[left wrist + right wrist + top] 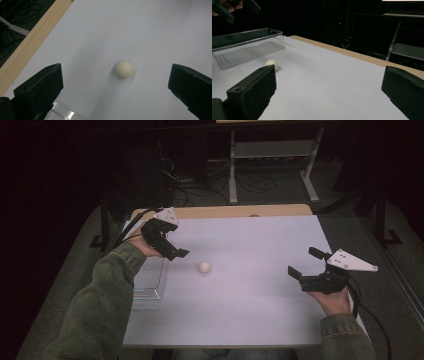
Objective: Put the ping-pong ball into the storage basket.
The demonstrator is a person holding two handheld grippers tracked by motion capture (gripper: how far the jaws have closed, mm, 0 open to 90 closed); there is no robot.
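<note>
Since the ball (204,267) is small, round and smooth, it looks light and rigid, likely hollow plastic, and I judge it will roll or squirt away at the slightest off-centre nudge. The safest hold would be across its widest middle, one jaw on each side, closing gently so it is neither pinched out nor dented. It is a plain cream-white sphere with a matt surface and no markings.

The ball lies bare on the white bench (260,310), apart from everything. Just beside the ball, toward the person's left, stands a clear plastic tray (150,285), empty as far as I can tell. The left tool (175,251) hovers near the ball, above it, jaws spread wide and holding nothing. The right tool (304,263) waits well apart from the ball on its other side, also wide open and empty.
</note>
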